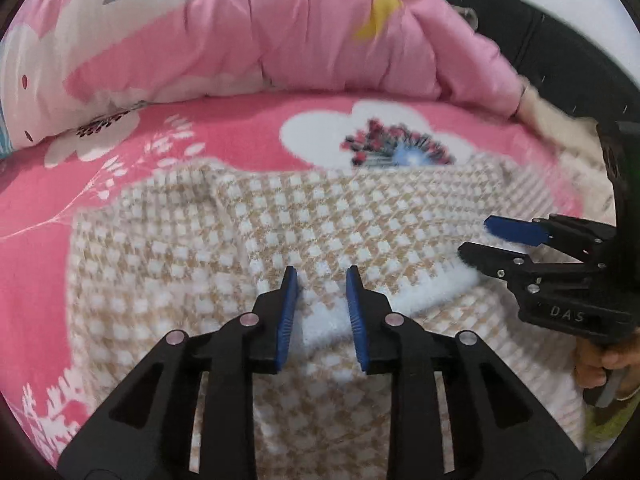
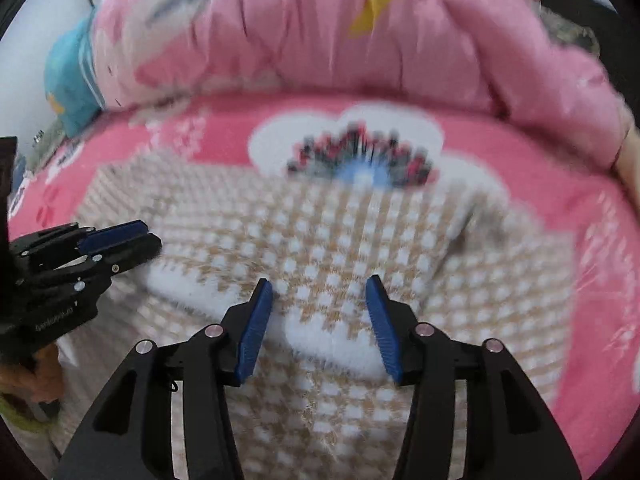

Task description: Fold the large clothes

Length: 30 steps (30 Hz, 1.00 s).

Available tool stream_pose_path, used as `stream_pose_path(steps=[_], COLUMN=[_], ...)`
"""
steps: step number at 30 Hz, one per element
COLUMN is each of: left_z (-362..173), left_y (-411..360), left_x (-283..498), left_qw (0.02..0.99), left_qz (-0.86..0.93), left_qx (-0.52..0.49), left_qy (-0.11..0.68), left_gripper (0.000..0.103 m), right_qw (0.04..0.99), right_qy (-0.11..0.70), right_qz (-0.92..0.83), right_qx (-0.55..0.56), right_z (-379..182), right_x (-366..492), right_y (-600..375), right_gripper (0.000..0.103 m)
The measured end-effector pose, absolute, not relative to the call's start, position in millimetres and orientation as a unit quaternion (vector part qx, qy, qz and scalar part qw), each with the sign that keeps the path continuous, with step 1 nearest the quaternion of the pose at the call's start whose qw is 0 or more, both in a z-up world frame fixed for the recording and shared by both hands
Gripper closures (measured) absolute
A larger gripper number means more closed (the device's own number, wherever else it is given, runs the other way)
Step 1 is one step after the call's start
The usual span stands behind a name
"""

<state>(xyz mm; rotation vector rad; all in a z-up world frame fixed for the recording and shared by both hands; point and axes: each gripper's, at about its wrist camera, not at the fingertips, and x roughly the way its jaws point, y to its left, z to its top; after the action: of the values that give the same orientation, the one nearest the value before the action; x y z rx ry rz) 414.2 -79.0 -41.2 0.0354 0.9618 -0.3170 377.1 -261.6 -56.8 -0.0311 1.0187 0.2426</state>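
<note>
Our left gripper [image 1: 322,276], black with ribbed blue pads [image 1: 289,312], points forward, its jaws standing apart with a clear gap between them. Our right gripper [image 2: 320,286], of the same black frame and blue pads [image 2: 382,324], also has its jaws parted, a little wider. From the left wrist view our right gripper [image 1: 474,238] reaches in sideways, and bare fingers [image 1: 596,364] wrap its handle below. From the right wrist view our left gripper [image 2: 150,236] enters likewise.
</note>
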Motion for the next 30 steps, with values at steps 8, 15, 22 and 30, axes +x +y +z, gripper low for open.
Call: stream_pose_path(steps=[8,15,22,30], left_z=[27.8,38.1,5.4,-36.7], left_y=[-66.1,-29.9,-6.7,-36.0], left_x=[351.5,222.4,162.1,169.4], left_qw=[0.902,0.908,0.901,0.877], left_qz=[-0.102,-0.091,-0.051,-0.027], left_qx=[0.035,0.033,0.003,0.031], left_qy=[0.417,0.407,0.430,0.478], left_gripper=[0.064,0.023,0.018,0.018], right_qw=[0.884,0.895,0.893,0.882], right_qy=[0.457,0.431,0.437,0.454], right_qz=[0.096,0.115,0.107,0.111], right_qx=[-0.029,-0.017,0.024,0.058], right_z=[23.6,46.9,22.7,-2.6], right_x=[301.2,185.2,125.5,132.5], right_y=[-254.0,-258.0,-265.0,-264.0], right_gripper=[0.035,0.017,0.016,0.016])
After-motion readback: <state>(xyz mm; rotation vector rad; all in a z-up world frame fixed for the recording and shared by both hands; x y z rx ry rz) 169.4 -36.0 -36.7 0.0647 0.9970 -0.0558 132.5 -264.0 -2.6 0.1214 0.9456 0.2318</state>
